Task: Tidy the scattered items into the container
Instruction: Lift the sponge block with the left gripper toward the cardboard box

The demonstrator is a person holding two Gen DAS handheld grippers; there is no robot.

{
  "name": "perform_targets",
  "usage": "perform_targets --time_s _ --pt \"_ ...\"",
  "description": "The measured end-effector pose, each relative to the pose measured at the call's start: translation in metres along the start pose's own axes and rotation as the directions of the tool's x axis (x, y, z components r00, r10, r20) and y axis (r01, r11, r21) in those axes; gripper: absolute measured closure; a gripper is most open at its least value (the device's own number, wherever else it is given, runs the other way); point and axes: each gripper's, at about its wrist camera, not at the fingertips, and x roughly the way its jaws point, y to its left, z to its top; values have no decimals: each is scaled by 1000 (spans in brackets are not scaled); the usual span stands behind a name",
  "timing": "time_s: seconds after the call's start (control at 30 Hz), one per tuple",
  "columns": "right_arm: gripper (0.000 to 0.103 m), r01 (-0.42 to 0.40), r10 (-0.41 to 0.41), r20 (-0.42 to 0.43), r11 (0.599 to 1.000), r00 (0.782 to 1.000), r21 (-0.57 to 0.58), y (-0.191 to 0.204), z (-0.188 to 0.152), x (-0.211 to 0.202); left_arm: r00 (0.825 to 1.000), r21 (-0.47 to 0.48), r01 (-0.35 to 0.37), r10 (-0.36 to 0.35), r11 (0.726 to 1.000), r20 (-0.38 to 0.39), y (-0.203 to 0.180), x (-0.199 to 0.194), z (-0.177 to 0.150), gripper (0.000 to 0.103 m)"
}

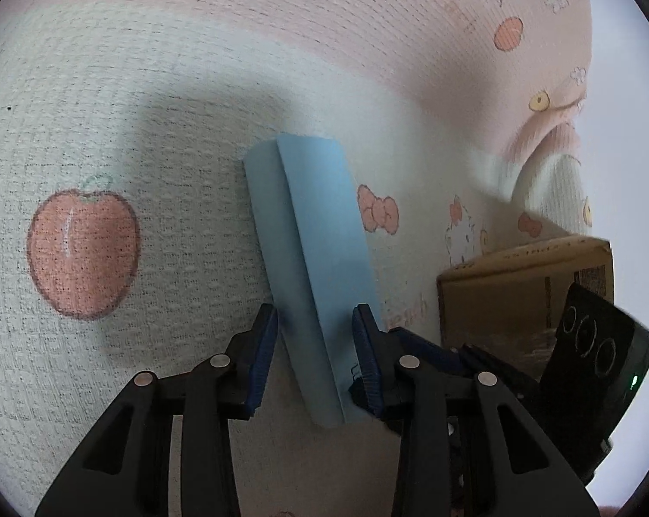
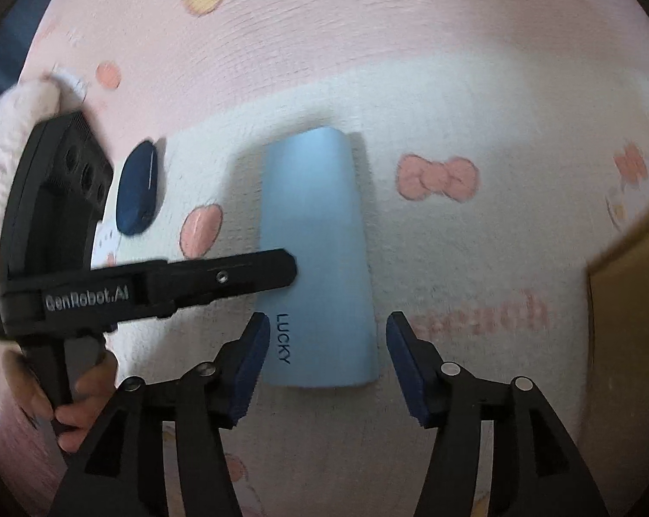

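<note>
Left gripper (image 1: 315, 355) clamps the light-blue case (image 1: 311, 258), right gripper (image 2: 324, 357) open around it, cardboard box (image 2: 630, 293) cropped right.

"LUCKY" on blue case (image 2: 316, 258); "GenRobot.AI" on tool (image 2: 221, 278)

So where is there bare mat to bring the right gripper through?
Bare mat lies between the light blue case and the cardboard box, over the pink bow print. It is crowded on the case's other side: the left gripper straddles the case, with a dark blue pouch beyond it.
</note>
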Motion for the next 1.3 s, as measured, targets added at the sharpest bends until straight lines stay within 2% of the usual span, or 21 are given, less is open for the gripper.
perform_targets --time_s 0.23,0.43,0.57,0.67,0.8,0.9,1.03,1.3 --pt "43 42 -44 -34 998 998 -45 9 8 14 1000 -26 28 -28 999 -4 8 0 9 64" --pt "41 72 -74 -45 996 996 -49 13 16 32 995 -92 100 -99 991 16 19 5 10 64" --pt "41 80 -82 -35 995 996 -54 15 18 37 989 -131 147 -145 980 26 29 6 8 64" --pt "43 103 -105 -23 991 994 -86 20 17 41 987 -151 162 -158 975 39 34 6 7 65" --pt "44 91 -91 3 992 996 -88 21 16 37 984 -156 174 -166 972 62 31 1 5 67" --pt "44 76 -75 22 994 997 -81 25 19 28 980 -141 190 -180 972 83 25 -11 4 67" --pt "44 94 -85 71 988 994 -126 42 27 3 970 -105 217 -202 971 132 6 -36 7 67" --pt "44 96 -65 191 982 979 -161 58 41 -67 951 44 211 -216 976 221 -59 -88 8 67"
